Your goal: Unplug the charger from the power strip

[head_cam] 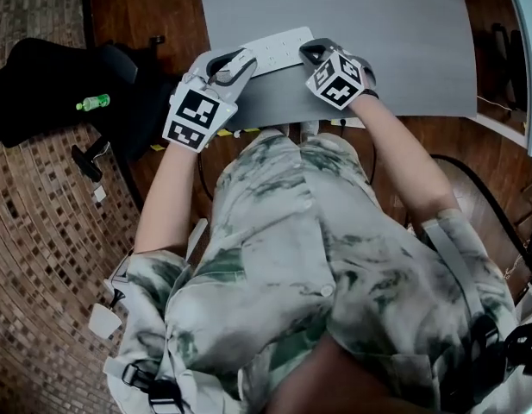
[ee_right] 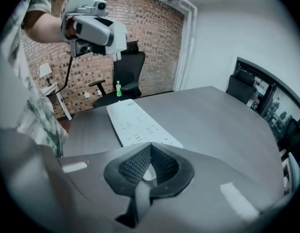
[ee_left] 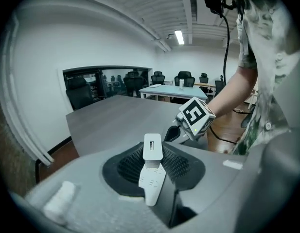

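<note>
Grey table (head_cam: 403,50) carries the white power strip (ee_right: 135,123), which lies flat. The charger (ee_left: 152,144) is clamped in the left gripper (ee_left: 153,155) and is held clear above the strip. The right gripper (ee_right: 150,149), its jaws together, is set at the strip's near end. The charger should be carried aside level and laid down softly, with the strip pinned.

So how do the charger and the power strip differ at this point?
The charger is a short block; the power strip is a long flat bar. The charger is clamped in the left hand-held gripper, up off the table; the power strip lies flat on it. The charger shows one slot on its end; the power strip has many socket openings. Both are white.
</note>
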